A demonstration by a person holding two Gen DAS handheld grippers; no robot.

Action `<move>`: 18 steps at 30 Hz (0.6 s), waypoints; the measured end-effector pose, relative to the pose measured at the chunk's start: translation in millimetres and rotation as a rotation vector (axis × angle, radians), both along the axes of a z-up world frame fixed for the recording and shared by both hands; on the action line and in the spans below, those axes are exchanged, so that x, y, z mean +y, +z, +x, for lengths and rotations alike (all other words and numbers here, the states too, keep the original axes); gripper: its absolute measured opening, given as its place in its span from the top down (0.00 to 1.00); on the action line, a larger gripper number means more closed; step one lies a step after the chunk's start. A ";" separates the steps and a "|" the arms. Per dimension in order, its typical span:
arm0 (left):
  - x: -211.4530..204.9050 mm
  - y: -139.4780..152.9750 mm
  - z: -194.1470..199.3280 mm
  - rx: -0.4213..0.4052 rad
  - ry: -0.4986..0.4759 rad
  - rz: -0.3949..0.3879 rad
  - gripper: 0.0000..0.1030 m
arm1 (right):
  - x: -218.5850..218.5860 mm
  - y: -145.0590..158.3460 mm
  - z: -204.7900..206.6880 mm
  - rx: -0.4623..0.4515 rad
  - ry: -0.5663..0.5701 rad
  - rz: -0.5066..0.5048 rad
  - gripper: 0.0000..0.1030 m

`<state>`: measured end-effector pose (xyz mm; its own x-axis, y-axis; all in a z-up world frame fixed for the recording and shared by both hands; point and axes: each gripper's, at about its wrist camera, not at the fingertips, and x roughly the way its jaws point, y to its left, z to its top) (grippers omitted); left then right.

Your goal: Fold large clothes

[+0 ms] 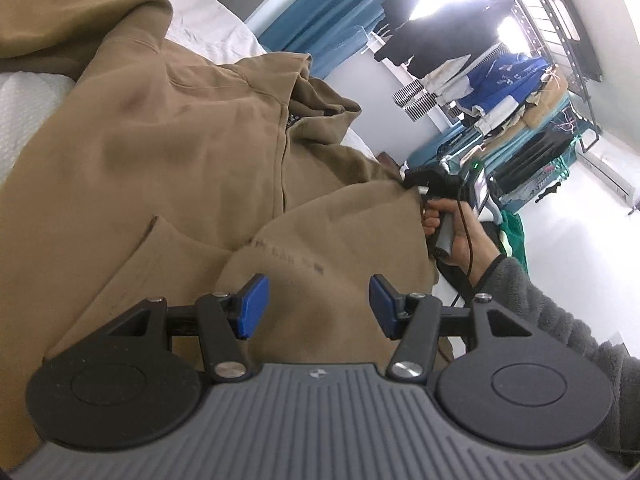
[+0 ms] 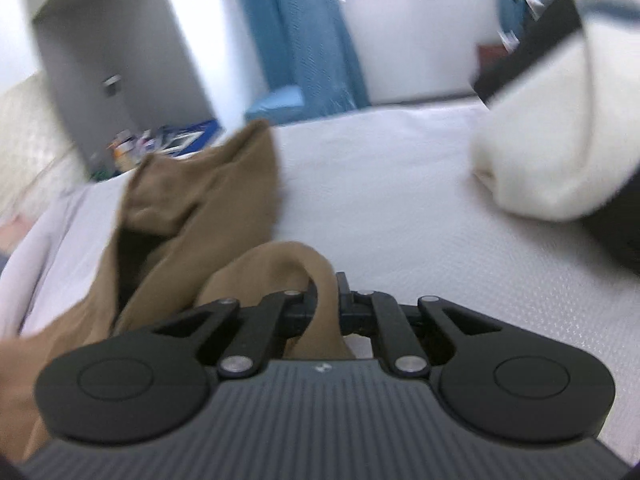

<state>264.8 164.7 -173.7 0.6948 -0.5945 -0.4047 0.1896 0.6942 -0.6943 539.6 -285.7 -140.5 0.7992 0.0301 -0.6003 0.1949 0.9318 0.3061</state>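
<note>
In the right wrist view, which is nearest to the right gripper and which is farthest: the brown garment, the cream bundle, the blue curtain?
1. The brown garment: pinched between the right gripper's fingers, trailing off to the left.
2. The cream bundle: ahead on the right, lying on the white bed cover.
3. The blue curtain: beyond the bed, top centre.
</note>
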 end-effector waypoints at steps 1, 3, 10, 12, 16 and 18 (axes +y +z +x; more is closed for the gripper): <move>1.5 -0.5 0.8 0.001 0.007 0.001 0.40 | -10.9 -8.0 6.1 0.028 -0.018 0.035 0.92; 3.7 -1.7 2.3 0.004 0.022 0.007 0.40 | -21.3 -23.8 15.0 0.062 -0.037 0.061 0.92; 16.5 -5.6 8.3 0.031 0.103 0.018 0.40 | -21.5 -55.8 14.2 0.049 -0.040 0.024 0.90; 20.4 -5.5 9.1 0.033 0.122 0.016 0.40 | -24.4 -49.8 12.7 0.046 -0.039 0.034 0.86; 25.5 -4.9 8.9 0.048 0.154 0.020 0.40 | -19.5 -28.4 -3.6 0.024 -0.039 0.032 0.54; 26.8 -4.7 7.5 0.056 0.167 0.029 0.40 | -14.5 -16.9 -18.3 0.015 -0.030 0.046 0.27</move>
